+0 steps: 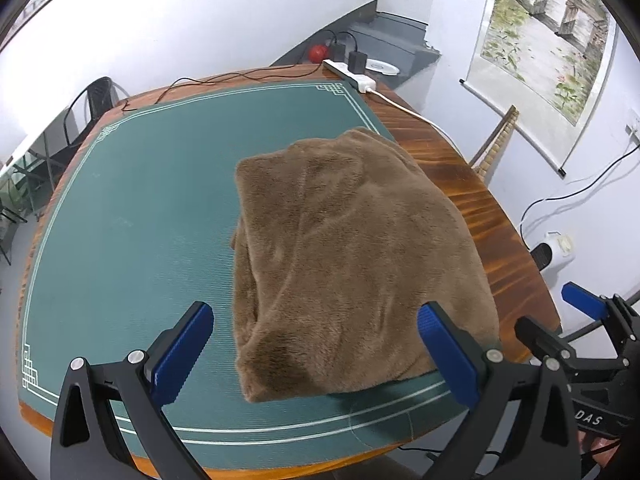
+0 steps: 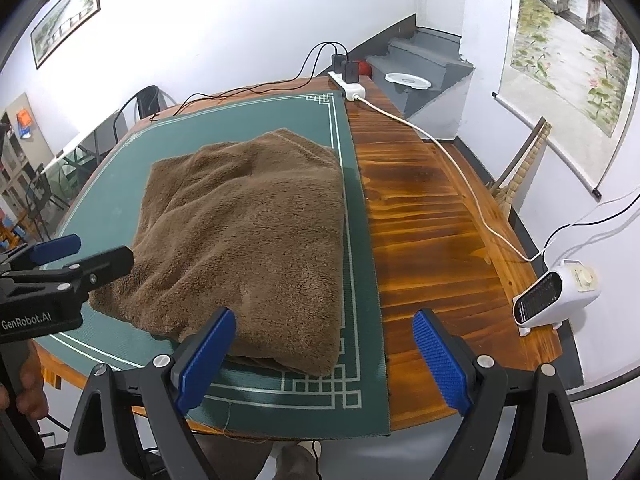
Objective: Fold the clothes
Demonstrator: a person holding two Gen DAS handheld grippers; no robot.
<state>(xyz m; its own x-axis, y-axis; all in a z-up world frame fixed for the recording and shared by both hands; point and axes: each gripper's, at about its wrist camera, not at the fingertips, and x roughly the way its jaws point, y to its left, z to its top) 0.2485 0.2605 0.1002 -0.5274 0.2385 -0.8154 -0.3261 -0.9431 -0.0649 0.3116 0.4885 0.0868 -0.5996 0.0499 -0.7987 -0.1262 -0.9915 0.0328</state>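
A brown fleece garment [image 1: 352, 248] lies folded into a thick rectangle on the right part of the green mat [image 1: 132, 216]; it also shows in the right wrist view [image 2: 248, 236]. My left gripper [image 1: 316, 352] is open and empty, held just above the garment's near edge. My right gripper [image 2: 324, 356] is open and empty, over the garment's near right corner and the mat's [image 2: 360, 392] corner. Each gripper shows in the other's view: the right one [image 1: 560, 320] at the right edge, the left one [image 2: 80, 254] at the left edge.
The mat lies on a wooden table [image 2: 432, 220]. A white power strip [image 2: 347, 84] with black chargers sits at the far edge, its white cable [image 2: 460, 184] running across the wood. A small white heater [image 2: 556, 296] stands at the table's right edge. A chair [image 1: 100, 96] stands at the far left.
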